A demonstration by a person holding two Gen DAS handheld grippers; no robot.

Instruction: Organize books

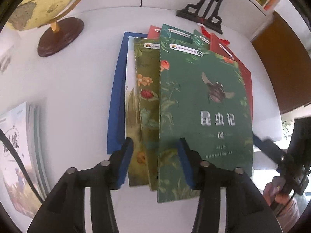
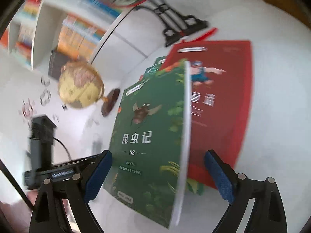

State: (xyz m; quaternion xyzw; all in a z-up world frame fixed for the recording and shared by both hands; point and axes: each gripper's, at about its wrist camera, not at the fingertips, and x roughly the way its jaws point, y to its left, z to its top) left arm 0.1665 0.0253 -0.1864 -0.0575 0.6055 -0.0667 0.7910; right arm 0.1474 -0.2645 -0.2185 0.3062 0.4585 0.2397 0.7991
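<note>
Left gripper partly open over fanned glossy paperbacks at frame centre, pads gripping nothing, right gripper wide open – straddling the tilted green insect book, pads clear, red book flat on white table

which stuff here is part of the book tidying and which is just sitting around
Part of the job:
- green insect book on top of the pile
- olive flowered book
- red book
- blue book at the bottom
- second stack of books at the table's left edge

Just lying about:
- globe
- black ornamental stand
- bookshelf behind
</note>
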